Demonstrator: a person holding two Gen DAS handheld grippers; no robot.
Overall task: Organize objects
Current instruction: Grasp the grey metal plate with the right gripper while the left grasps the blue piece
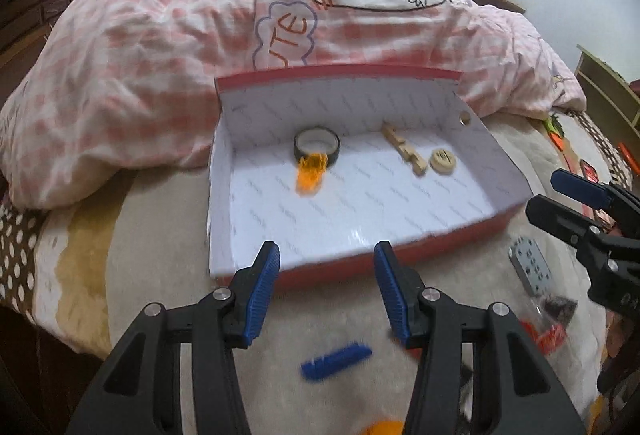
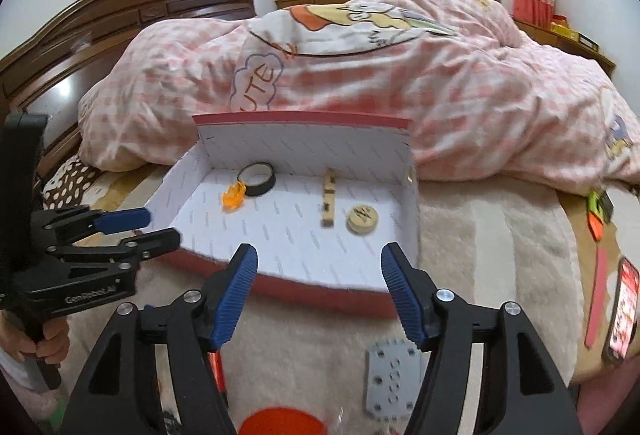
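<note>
- A bedroom: a cream blanket (image 1: 168, 219) covers the bed, with a pink checked duvet (image 1: 132, 67) heaped beyond the box.
- The left gripper (image 1: 326, 291) is spread, nothing between its pads; a blue block (image 1: 335, 360) lies on the blanket just beneath it.
- The red box (image 1: 400, 255) sits just ahead, holding an orange piece (image 1: 310, 171) touching a tape roll (image 1: 316, 147), a wooden piece (image 1: 402, 149) and a round disc (image 1: 442, 161).
- The right gripper (image 2: 320, 295) is likewise spread and unloaded, with a grey plate (image 2: 390, 381) below it.
</note>
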